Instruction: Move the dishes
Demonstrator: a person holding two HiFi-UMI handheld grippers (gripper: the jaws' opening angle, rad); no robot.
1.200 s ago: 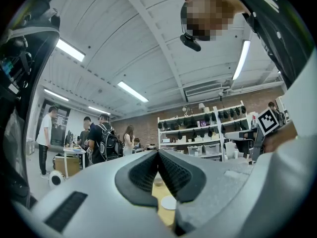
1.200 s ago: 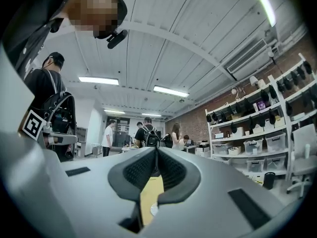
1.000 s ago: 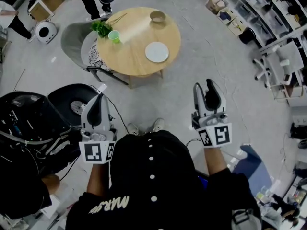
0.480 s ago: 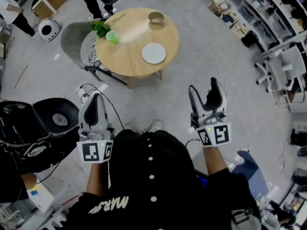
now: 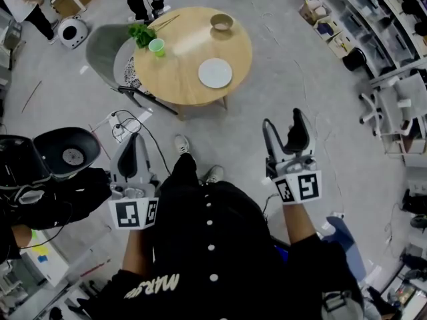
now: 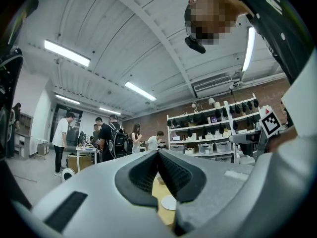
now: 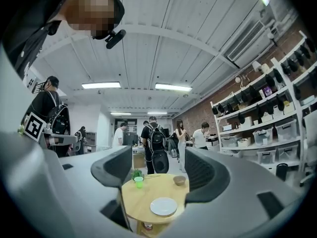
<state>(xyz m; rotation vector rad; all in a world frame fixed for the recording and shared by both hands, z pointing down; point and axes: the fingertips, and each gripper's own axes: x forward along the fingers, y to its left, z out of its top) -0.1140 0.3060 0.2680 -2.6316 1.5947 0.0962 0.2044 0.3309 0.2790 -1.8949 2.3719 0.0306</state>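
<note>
Left claw (image 5: 136, 139) pinched together, right claw (image 5: 281, 121) just opened wide (empty), both held level

Grey chair (image 5: 103, 49) tucked against round wooden table (image 5: 177, 72), left side. Leafy plant (image 5: 141, 36) near table edge. Shelving (image 5: 377, 9) along right.

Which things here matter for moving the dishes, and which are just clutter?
Job: plate, bowl, cup, all on the table.
Clutter: plant, grey chair, black chair, floor cable.
</note>
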